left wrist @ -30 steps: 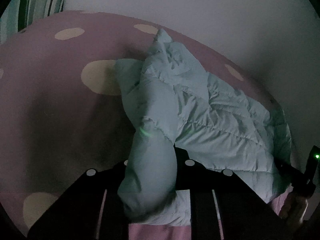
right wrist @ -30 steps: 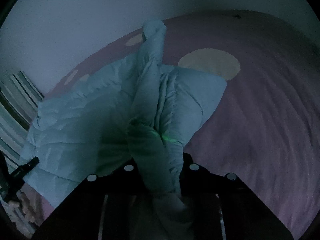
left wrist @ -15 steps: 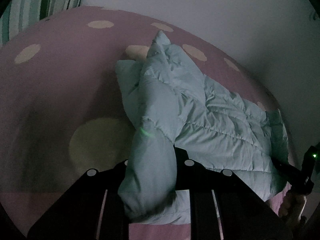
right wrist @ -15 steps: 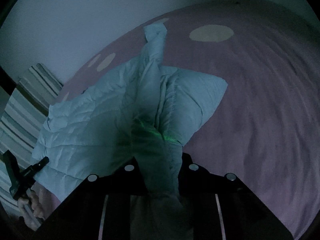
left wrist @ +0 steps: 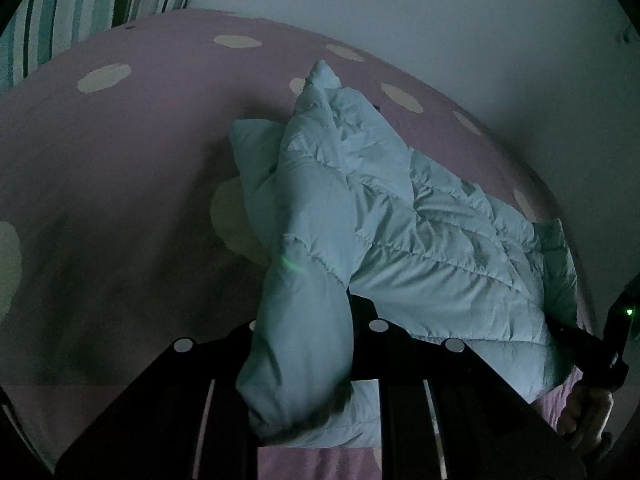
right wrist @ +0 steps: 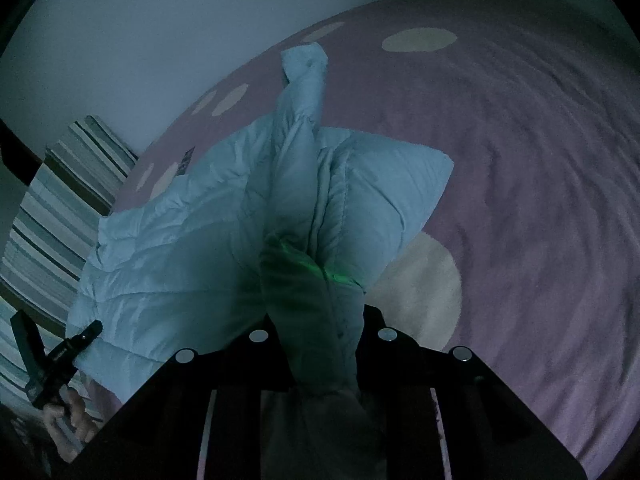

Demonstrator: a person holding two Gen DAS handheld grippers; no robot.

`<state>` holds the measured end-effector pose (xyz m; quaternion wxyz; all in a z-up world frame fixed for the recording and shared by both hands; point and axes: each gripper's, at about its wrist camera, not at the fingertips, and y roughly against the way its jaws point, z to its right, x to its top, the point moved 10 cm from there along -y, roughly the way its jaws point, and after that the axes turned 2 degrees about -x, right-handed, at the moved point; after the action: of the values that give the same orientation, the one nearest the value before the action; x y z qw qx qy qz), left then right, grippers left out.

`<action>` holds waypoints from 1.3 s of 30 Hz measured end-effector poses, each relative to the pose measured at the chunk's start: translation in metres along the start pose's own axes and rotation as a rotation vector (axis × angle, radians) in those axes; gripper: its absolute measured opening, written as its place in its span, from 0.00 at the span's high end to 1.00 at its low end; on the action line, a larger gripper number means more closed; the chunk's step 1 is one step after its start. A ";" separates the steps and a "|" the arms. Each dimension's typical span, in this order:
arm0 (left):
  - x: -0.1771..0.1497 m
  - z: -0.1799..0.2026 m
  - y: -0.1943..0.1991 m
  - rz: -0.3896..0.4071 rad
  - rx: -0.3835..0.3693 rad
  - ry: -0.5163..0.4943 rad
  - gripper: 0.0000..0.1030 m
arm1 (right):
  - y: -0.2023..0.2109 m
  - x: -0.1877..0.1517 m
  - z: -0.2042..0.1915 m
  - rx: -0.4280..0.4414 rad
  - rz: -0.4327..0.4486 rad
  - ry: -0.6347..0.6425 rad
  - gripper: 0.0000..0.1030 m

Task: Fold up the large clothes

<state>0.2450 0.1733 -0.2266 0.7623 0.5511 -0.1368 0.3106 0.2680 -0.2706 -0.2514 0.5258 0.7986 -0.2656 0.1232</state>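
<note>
A pale blue quilted jacket [left wrist: 432,240] lies stretched across a pink bedspread with cream dots [left wrist: 120,168]. My left gripper [left wrist: 312,320] is shut on one sleeve, which hangs bunched between the dark fingers down to its cuff. In the right wrist view the same jacket [right wrist: 180,248] spreads to the left, and my right gripper [right wrist: 322,332] is shut on a gathered fold of it. Each gripper also shows in the other's view, held in a hand: the right one [left wrist: 592,344], the left one [right wrist: 60,356].
A pale wall [left wrist: 440,20] runs along the far side of the bed. Striped green and white fabric [left wrist: 80,4] stands past the bed's corner, also visible in the right wrist view [right wrist: 52,208]. The bedspread [right wrist: 540,200] extends wide to the right of the jacket.
Both grippers have slid across the bed with the jacket still held; the cream dots and striped fabric have shifted in both views. The grips look unchanged.
</note>
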 end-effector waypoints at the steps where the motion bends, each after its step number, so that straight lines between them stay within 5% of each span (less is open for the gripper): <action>1: 0.000 0.000 0.000 0.001 0.002 0.002 0.85 | -0.004 0.001 -0.004 -0.002 -0.002 0.008 0.81; 20: -0.010 -0.011 0.000 -0.006 0.058 -0.014 0.71 | 0.022 -0.011 0.005 -0.068 0.040 0.014 0.57; 27: -0.010 -0.013 0.010 0.014 0.082 -0.031 0.46 | 0.038 -0.009 0.017 -0.110 0.078 0.000 0.48; 39: -0.005 -0.020 0.033 0.058 0.132 -0.084 0.26 | 0.089 0.011 0.019 -0.235 0.232 0.012 0.47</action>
<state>0.2177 0.1964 -0.2110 0.7085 0.6087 -0.1635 0.3175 0.2261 -0.3187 -0.1849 0.5992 0.6949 -0.3657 0.1558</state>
